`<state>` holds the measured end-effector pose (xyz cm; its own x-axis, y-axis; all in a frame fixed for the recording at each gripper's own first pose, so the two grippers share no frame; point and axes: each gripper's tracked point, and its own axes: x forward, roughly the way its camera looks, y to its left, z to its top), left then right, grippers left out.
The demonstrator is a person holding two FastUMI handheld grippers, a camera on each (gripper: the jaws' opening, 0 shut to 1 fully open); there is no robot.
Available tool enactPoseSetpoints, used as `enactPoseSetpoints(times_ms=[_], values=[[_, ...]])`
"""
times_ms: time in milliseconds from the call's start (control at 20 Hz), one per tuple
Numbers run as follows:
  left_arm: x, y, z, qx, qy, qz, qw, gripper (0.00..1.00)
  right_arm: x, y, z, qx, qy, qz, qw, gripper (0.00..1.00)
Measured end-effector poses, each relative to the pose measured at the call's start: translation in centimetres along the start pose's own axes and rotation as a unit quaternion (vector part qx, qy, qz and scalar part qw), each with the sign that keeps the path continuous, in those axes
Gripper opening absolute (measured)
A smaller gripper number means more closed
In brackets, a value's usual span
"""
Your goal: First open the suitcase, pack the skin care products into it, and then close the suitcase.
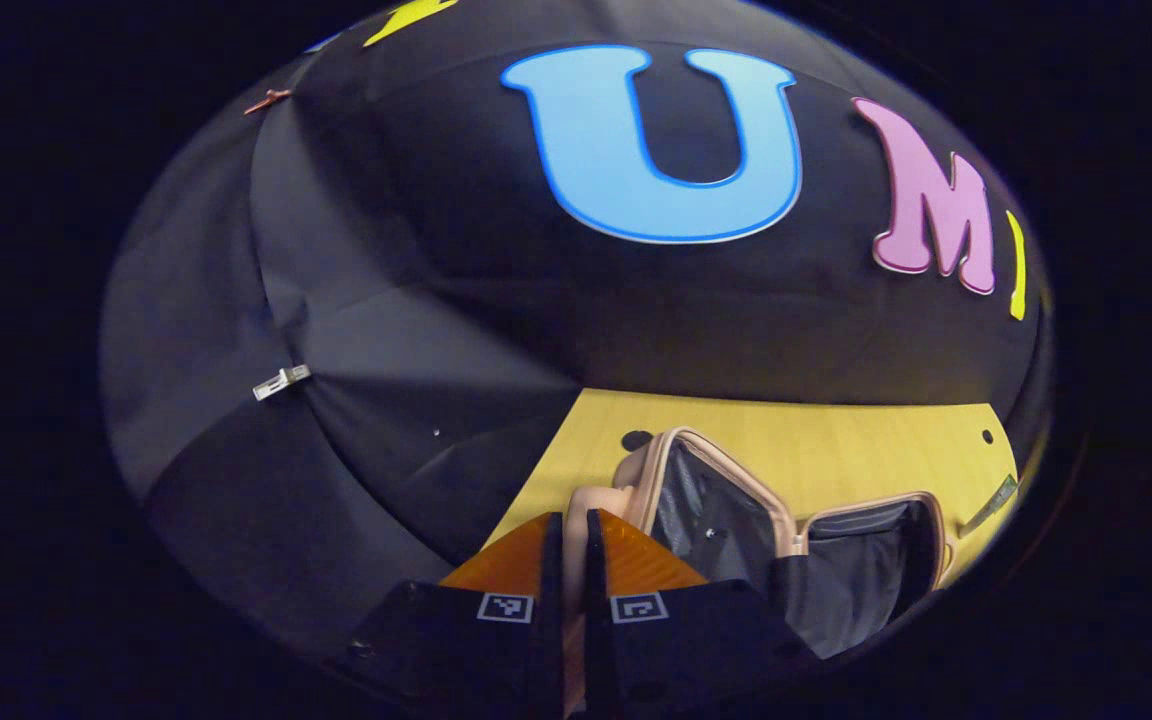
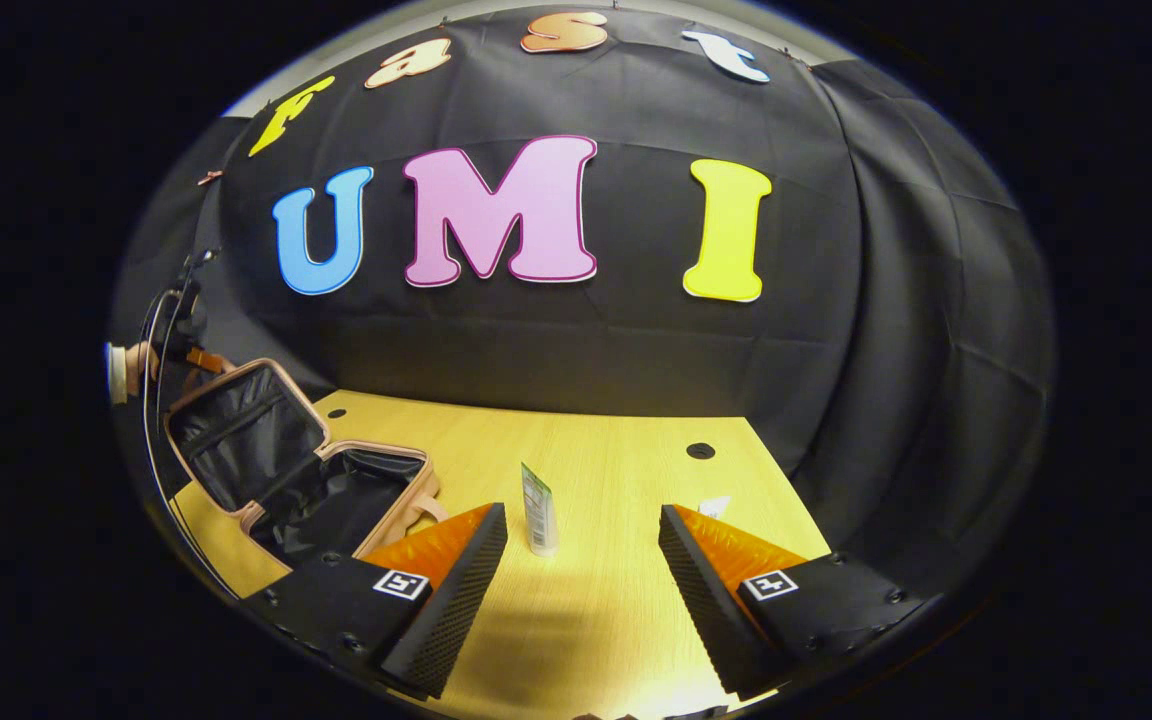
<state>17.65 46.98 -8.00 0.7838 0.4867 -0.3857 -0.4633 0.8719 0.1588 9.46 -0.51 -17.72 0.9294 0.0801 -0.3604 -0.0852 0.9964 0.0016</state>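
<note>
Pink suitcase (image 2: 296,470) lies open — left claw (image 1: 568,545) clenched on its lid edge, right claw (image 2: 581,545) released before upright tube (image 2: 538,510).

Recording booth, black cloth wall (image 2: 836,330) clipped up behind, bare wooden table (image 2: 616,470) with cable holes

Tabletop (image 2: 616,610): pale wood, two dark round holes near back edge. Open suitcase (image 2: 296,475) lies at left end, lid raised. Tube (image 2: 538,510) stands upright mid-table, well apart from suitcase. Small white item behind, unclear.
</note>
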Motion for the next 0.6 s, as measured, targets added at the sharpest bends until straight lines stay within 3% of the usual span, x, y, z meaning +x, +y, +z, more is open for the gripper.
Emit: enactPoseSetpoints(times_ms=[300,450,550,600], values=[[7.8,3.3,-8.5,-0.024,0.083,-0.024,0.996,0.14,0.6,0.8,-2.5,-0.002,0.002,-0.032,0.999,0.96],[9.4,4.1,-10.8,-0.010,0.102,0.006,0.995,0.16,1.0,0.3,-3.5,-0.011,0.001,-0.045,0.999,0.96],[9.1,5.2,-10.3,0.014,0.078,0.041,0.996,0.36,1.1,-0.3,-3.5,-0.007,-0.003,-0.052,0.999,0.97],[8.2,5.4,-9.6,0.026,0.057,0.050,0.997,0.55,1.1,-0.8,-3.2,-0.004,-0.009,-0.056,0.998,0.96]])
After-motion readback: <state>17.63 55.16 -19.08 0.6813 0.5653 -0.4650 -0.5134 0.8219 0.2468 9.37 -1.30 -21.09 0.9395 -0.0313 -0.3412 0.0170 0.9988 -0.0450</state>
